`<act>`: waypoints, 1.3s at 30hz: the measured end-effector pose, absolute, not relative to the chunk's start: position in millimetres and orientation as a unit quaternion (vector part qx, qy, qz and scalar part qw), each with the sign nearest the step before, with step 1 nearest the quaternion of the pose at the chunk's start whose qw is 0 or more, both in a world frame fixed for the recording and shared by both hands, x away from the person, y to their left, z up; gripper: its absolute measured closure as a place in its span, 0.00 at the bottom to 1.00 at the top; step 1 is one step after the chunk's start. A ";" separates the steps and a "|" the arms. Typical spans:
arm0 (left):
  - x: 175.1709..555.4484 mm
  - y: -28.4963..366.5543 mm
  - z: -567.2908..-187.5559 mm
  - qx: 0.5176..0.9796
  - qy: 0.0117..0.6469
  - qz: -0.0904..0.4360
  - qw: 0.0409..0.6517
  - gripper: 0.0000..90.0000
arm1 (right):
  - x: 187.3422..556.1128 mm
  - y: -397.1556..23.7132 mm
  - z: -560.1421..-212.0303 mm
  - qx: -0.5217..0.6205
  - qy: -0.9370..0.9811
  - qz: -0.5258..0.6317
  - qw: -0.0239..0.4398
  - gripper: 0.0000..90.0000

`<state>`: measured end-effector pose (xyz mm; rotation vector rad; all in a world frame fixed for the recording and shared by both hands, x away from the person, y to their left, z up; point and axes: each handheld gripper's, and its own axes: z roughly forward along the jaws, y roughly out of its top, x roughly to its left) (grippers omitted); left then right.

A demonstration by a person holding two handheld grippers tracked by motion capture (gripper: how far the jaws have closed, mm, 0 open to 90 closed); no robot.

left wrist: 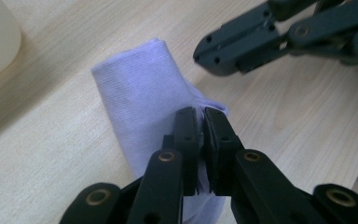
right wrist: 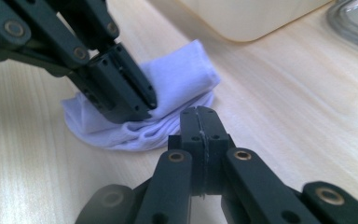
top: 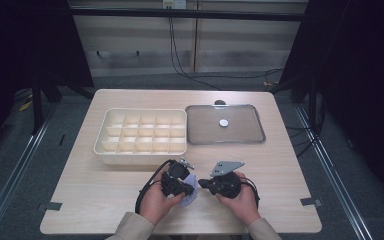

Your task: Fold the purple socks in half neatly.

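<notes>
My left gripper (left wrist: pixel 201 116) pinching the pale folded cloth (left wrist: pixel 144 88) at frame centre, my right gripper (right wrist: pixel 199 114) fully closed, empty, just beside cloth.

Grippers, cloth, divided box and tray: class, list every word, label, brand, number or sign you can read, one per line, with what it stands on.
None can be read: the white cloth, left gripper, right gripper, divided box and tray carry no legible text.
The tray's white disc is too small to tell.
</notes>
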<state>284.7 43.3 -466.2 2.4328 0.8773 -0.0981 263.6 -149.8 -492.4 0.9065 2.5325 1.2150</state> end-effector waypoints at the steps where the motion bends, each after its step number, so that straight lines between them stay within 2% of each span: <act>1: 284.9 43.8 -466.1 0.906 0.323 -0.037 0.272 0.94 | 263.8 -151.1 -491.4 0.308 0.852 0.412 0.096 1.00; 19: 285.7 46.5 -466.8 0.905 0.321 -0.045 0.275 0.94 | 267.9 -153.1 -479.4 0.309 0.843 0.428 0.097 1.00; 39: 284.3 47.0 -467.0 0.906 0.312 -0.056 0.282 0.94 | 282.6 -121.5 -474.8 0.292 0.850 0.428 0.094 1.00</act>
